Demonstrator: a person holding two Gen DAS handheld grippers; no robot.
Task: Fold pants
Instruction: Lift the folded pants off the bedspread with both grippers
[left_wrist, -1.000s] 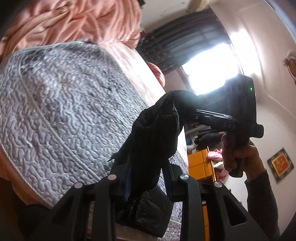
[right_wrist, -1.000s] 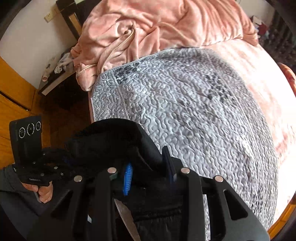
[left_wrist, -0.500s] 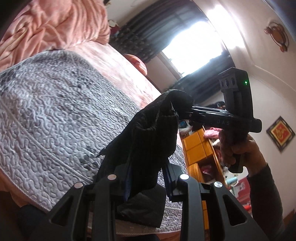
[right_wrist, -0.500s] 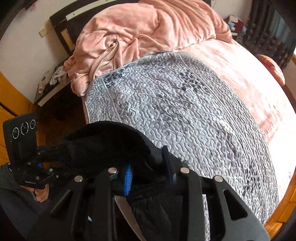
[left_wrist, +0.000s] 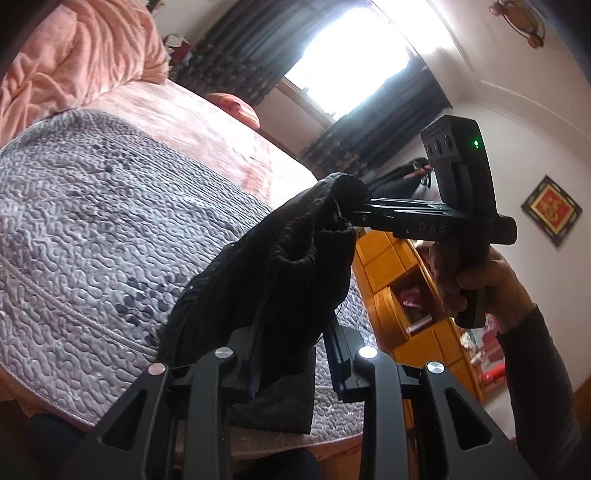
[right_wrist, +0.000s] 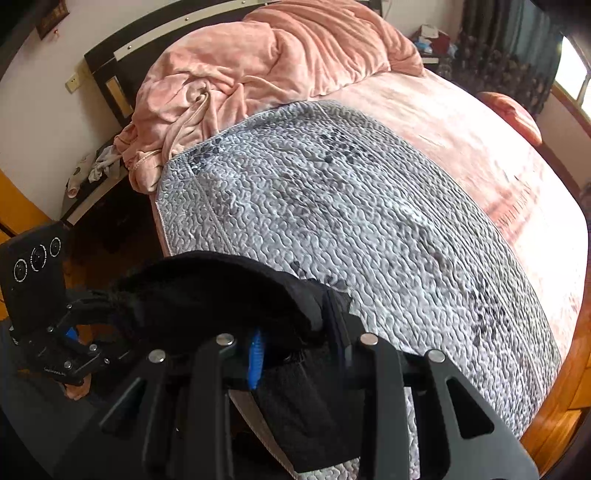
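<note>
Black fabric, left wrist view: pants (left_wrist: 295, 280) bunched and hanging between the two grippers, above the near edge of the bed (left_wrist: 207, 122); lower end draped down onto the quilt.
Left gripper (left_wrist: 295, 362): clamped on the pants, cloth filling the gap between its fingers.
Right gripper (left_wrist: 351, 216): seen from the side, pinched on the upper fold of the pants, carried by a hand (left_wrist: 476, 273) in a dark sleeve.
Quilt (left_wrist: 92, 229): grey, stitched in a wavy pattern, spread over the near part of the bed.
Blanket (left_wrist: 74, 62): pink, crumpled at the far end of the bed.
Background: bright window (left_wrist: 343, 62) with dark curtains, orange wooden cabinet (left_wrist: 399, 284), framed picture (left_wrist: 550, 210) on the wall.

Right wrist view, pants (right_wrist: 221, 291): stretched as a dark band from one gripper to the other, over the near corner of the quilt (right_wrist: 369, 221).
Right gripper (right_wrist: 295, 347): closed on the pants, blue pad visible against the cloth.
Left gripper (right_wrist: 99, 306): at the left edge, closed on the far end of the pants.
Blanket (right_wrist: 277, 62): heaped at the headboard (right_wrist: 110, 74).
Bed (right_wrist: 480, 140): pink sheet bare beyond the quilt.
</note>
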